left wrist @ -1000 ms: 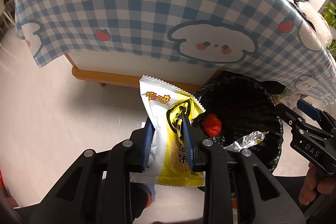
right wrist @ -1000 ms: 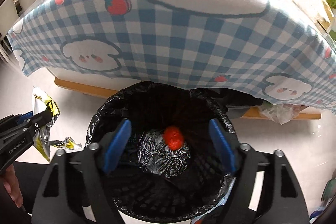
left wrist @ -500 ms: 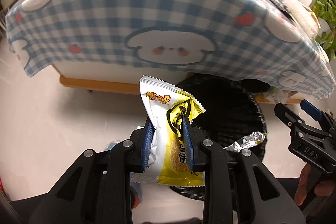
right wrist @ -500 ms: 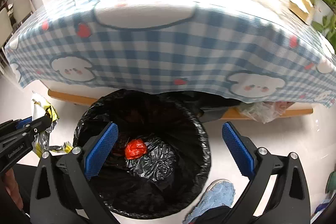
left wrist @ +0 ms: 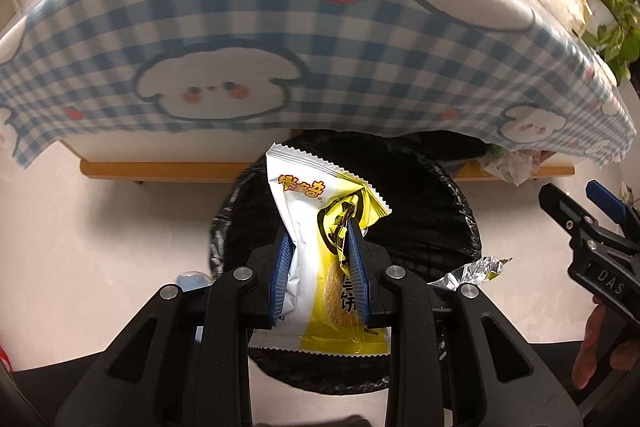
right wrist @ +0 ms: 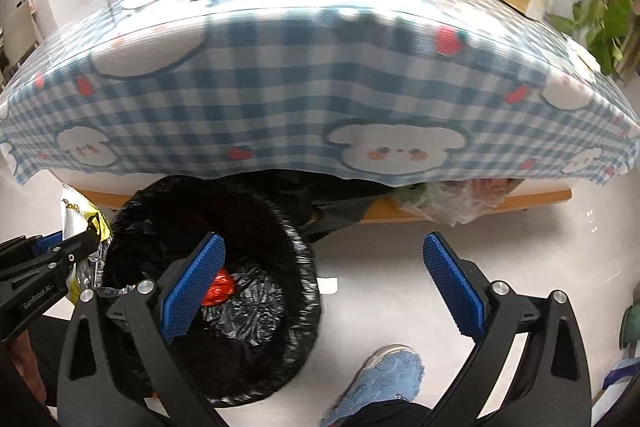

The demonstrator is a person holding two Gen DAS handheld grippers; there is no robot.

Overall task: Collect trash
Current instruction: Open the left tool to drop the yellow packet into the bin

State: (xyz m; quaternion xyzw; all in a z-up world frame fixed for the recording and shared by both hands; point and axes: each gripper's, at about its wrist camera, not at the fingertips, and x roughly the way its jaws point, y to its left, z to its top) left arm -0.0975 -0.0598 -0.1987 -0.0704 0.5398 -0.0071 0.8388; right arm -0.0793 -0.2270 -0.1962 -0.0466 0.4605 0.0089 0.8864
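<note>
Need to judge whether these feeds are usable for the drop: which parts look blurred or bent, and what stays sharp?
Left wrist view: the checked tablecloth is smeared and bowed by the fisheye; the snack wrapper in the left gripper stays sharp. Right wrist view: the tablecloth is soft too, the open right gripper crisp, the black-lined bin dark inside.

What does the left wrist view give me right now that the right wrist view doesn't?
Left wrist only: the snack wrapper seen in full, pinched in the left gripper, and a foil scrap.
Right wrist only: red trash inside the bin, a blue slipper, and the right gripper with jaws wide and empty.
Both: the black-lined bin and the checked tablecloth.
</note>
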